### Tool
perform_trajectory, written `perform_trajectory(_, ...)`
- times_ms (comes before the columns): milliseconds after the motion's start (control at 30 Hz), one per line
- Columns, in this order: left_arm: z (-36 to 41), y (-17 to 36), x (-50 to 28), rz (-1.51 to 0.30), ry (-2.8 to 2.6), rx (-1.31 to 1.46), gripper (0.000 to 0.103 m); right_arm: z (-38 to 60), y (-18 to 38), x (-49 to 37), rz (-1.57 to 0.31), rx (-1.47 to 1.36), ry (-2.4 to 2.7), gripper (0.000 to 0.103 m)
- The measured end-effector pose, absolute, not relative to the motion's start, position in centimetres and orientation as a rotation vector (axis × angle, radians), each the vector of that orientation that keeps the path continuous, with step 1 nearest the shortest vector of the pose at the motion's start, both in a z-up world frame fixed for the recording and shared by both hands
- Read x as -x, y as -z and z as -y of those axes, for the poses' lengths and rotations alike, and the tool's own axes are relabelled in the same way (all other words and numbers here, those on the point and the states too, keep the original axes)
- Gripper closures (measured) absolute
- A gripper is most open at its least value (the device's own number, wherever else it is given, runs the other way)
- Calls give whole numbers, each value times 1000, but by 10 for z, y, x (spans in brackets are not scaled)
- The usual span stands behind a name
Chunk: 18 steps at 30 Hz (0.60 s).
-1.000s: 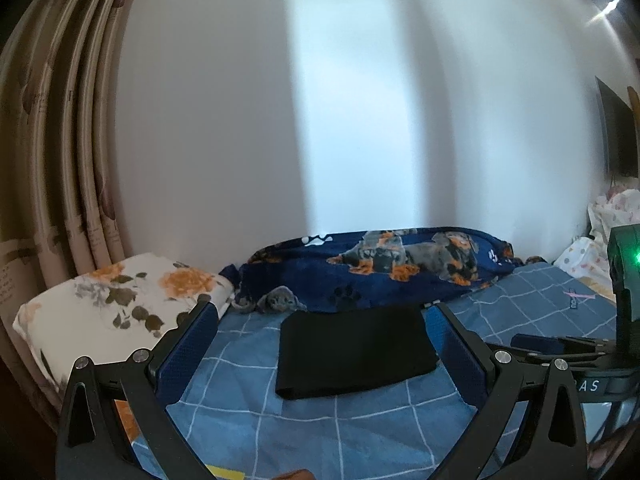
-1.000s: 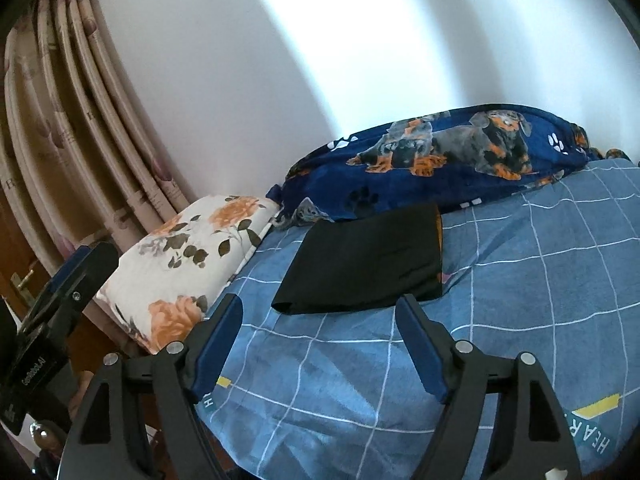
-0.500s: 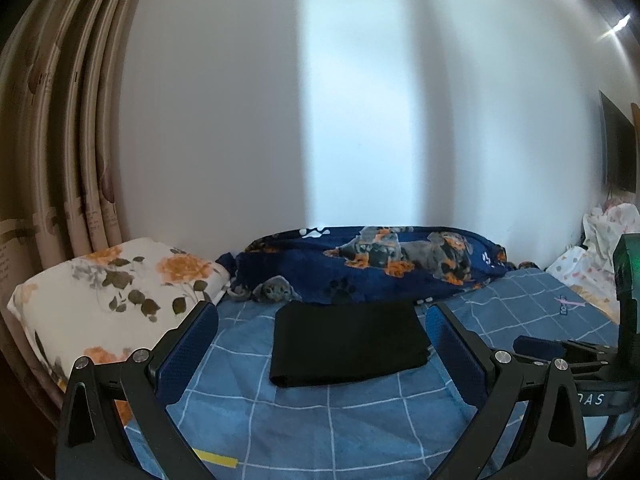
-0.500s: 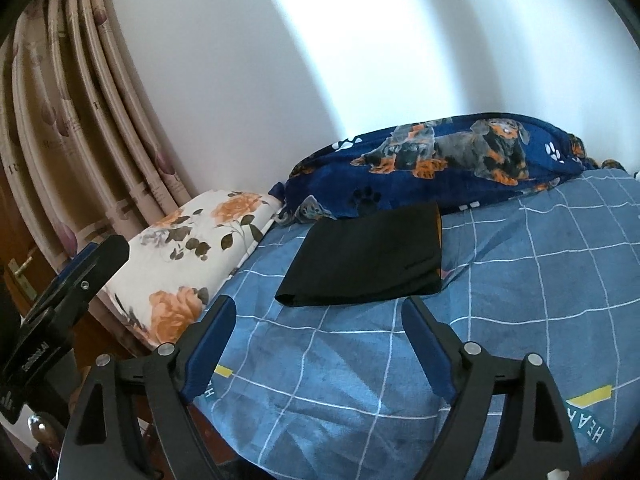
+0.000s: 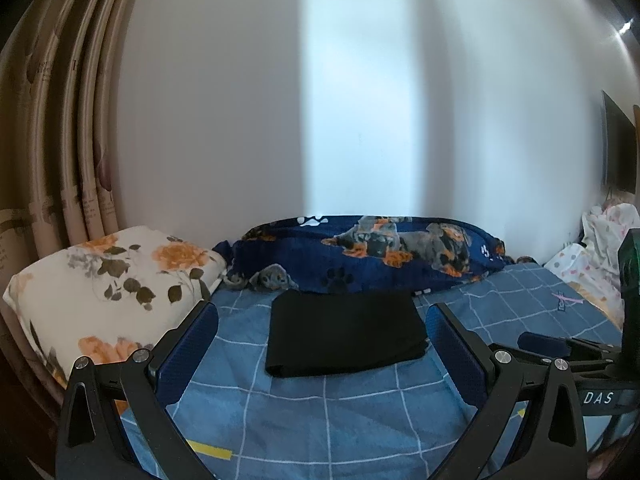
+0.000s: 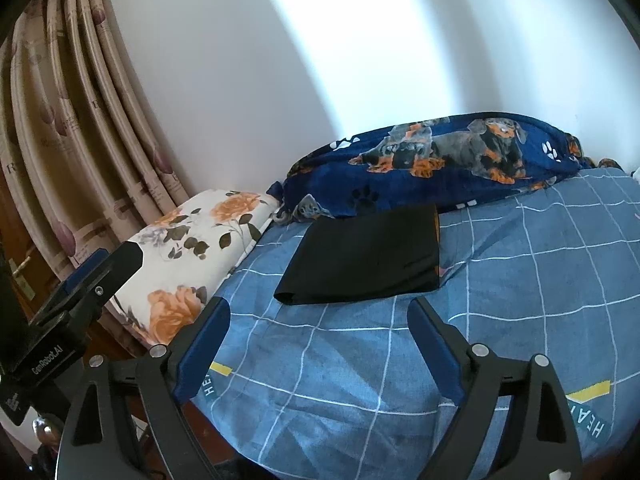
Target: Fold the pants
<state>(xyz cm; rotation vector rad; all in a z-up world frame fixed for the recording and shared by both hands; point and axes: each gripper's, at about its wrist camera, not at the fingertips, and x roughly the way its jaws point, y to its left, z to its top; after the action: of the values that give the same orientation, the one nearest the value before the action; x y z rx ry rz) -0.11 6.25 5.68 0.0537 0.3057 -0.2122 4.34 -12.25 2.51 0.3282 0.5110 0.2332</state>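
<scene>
- A plain white wall [image 5: 248, 120] stood behind the bed, with a bright vertical band of light [image 5: 356, 112] across it.
- Beige patterned curtains [image 6: 68, 120] hung at the left.
- The bed carried a blue checked sheet [image 6: 540, 264].
- A white pillow with orange flowers [image 5: 112, 276] lay beside a navy dog-print blanket [image 5: 380, 256] bunched against the wall.
- A dark screen [image 5: 618, 148] was mounted at far right.

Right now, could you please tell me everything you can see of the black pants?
The black pants are folded into a flat, compact rectangle of plain, matte dark fabric. They lie on the blue checked bedsheet, their far edge against the navy dog-print blanket. A thin orange strip shows along the right edge in the right wrist view. Neither gripper touches them.
</scene>
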Motion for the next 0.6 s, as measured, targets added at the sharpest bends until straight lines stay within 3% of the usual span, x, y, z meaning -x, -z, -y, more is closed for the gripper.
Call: perform_trajectory(600, -62, -46, -10, -371, 250, -28, 0, 125, -15, -51, -541, -335, -236, 13)
